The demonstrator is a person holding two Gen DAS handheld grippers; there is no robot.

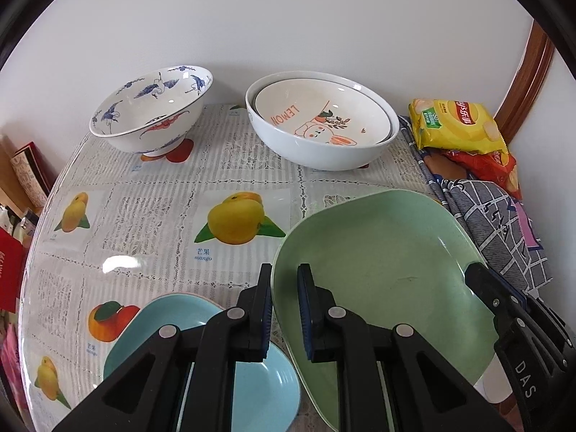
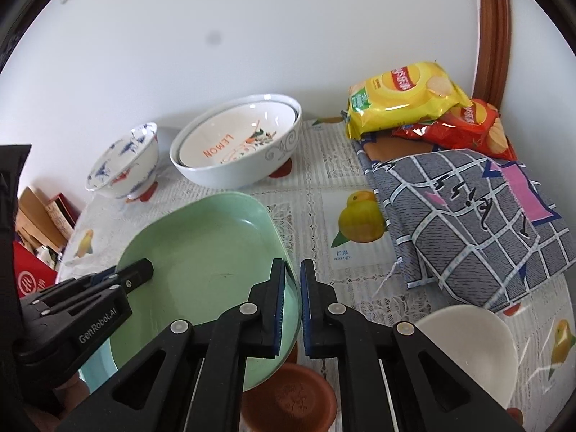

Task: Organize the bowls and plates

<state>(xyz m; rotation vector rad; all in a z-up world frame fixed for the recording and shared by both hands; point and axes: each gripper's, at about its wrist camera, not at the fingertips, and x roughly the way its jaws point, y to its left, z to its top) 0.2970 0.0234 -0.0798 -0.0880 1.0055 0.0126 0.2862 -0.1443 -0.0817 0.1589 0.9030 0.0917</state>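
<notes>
**Inspector:** State of the tools?

**Assistant:** Left tool (image 1: 284, 277) is clamped on the left rim of the green plate (image 1: 378, 262), one finger inside, one outside. Right tool (image 2: 292, 273) is clamped the same way on the plate's right rim. The plate is held between the two, tilted, and appears clear of the counter (image 1: 172, 194).

**Inspector:** What lies beneath it?

**Assistant:** A blue plate (image 1: 259, 378) on the counter under the left tool, partly covered by the green plate's left edge. In the right wrist view a brown dish (image 2: 291, 396) sits below the green plate's near edge, and a white bowl (image 2: 468, 345) stands just right of it.

**Inspector:** Far side?

**Assistant:** A crane-pattern bowl (image 1: 151, 108) at far left, resting tilted. To its right, well apart, a large white bowl (image 1: 324, 147) with a "LEMON" bowl (image 1: 324, 115) nested inside. Both stand near the wall.

**Inspector:** Obstructions?

**Assistant:** A folded checked cloth (image 2: 475, 223) occupies the right of the counter, just beside the green plate's right side. Behind it, a yellow crisp bag (image 2: 399, 97) lies over a red one (image 2: 471, 129), in the far right corner. The counter between the green plate and the far bowls shows only the fruit-print covering.

**Inspector:** Off the counter?

**Assistant:** Boxes and red packaging (image 1: 10, 273) past the left edge; details cannot be made out.
</notes>
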